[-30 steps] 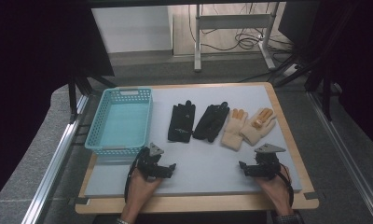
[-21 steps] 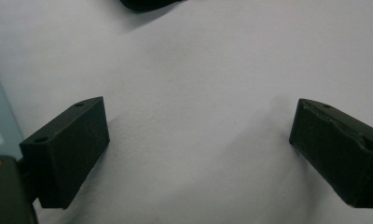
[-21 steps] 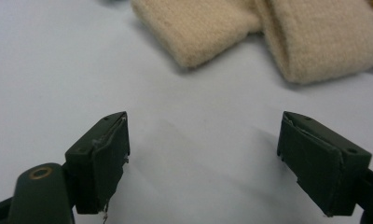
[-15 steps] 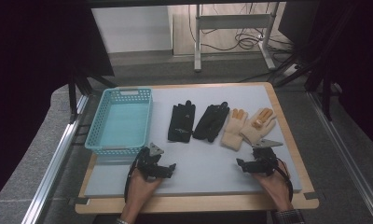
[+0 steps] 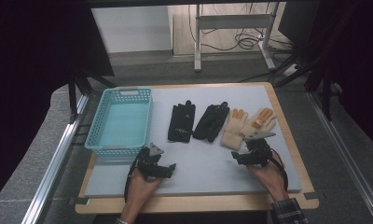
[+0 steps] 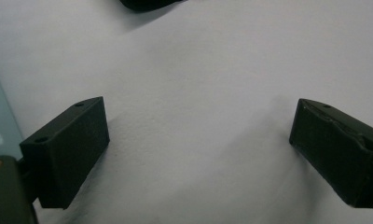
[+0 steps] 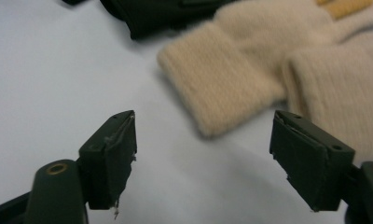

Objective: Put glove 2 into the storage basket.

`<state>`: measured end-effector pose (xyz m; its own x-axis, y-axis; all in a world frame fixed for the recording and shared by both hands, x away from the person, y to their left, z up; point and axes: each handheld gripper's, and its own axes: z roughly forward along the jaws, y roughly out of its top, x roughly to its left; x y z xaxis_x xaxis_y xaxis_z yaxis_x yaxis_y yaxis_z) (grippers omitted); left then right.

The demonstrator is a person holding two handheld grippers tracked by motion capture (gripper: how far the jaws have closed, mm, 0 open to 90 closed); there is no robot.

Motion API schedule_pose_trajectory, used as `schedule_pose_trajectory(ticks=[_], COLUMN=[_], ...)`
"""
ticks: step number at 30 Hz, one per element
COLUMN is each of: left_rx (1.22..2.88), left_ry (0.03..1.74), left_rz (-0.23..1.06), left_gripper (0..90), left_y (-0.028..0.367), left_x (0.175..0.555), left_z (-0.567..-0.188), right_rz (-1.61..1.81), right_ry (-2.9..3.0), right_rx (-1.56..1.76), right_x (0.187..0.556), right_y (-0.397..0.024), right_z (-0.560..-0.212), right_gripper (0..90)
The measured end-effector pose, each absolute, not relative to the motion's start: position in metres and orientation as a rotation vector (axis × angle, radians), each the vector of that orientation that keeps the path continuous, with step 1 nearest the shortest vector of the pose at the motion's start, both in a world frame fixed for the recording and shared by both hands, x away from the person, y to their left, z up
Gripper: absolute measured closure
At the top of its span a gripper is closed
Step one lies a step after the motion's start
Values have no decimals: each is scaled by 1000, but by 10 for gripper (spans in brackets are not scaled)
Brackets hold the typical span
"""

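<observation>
My right gripper (image 5: 246, 156) hovers low, fingers spread wide and empty, just short of the cream knitted glove's (image 7: 231, 88) ribbed cuff — its long axis running away toward the worktop's (image 5: 208, 168) far edge. My left gripper (image 5: 162, 169), equally open, rests beside the turquoise plastic basket (image 5: 120, 122).

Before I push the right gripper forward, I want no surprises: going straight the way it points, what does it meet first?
Most likely the cuff of the nearer cream glove, lying just ahead of the open right gripper. Bare mat lies between; depth is hard to judge.
</observation>
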<state>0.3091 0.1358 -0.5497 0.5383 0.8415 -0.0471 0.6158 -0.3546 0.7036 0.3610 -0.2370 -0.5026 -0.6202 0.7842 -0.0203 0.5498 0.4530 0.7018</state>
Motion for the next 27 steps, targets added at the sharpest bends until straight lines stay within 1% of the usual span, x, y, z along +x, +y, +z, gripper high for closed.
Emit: schedule_pose_trajectory(ticks=[3, 7, 9, 15, 20, 21, 22, 27], left_rx=[2096, 2095, 2095, 2095, 2096, 2096, 2096, 2094], left_ry=[1173, 1173, 1173, 1173, 1173, 1172, 1172, 1172], left_rz=[425, 425, 425, 424, 423, 424, 424, 423], left_gripper=[47, 47, 47, 47, 47, 47, 47, 47], left_y=[136, 136, 136, 136, 136, 136, 136, 136], left_x=[309, 309, 309, 309, 309, 309, 309, 309], left_z=[-550, -550, -550, -550, -550, -550, -550, -550], right_rz=[964, 999, 1001, 1014, 1005, 999, 999, 995], right_ry=[2371, 2376, 2379, 2384, 2378, 2381, 2381, 2379], right_rx=[1124, 1115, 1116, 1091, 1088, 1085, 1085, 1098], right_x=[365, 380, 383, 406, 424, 433, 433, 454], right_y=[-234, -228, -227, -215, -204, -199, -199, -186], right_z=[-500, -494, -493, -486, -484, -484, -484, -485], right_gripper=[250, 303, 315, 371, 372, 369, 369, 318])
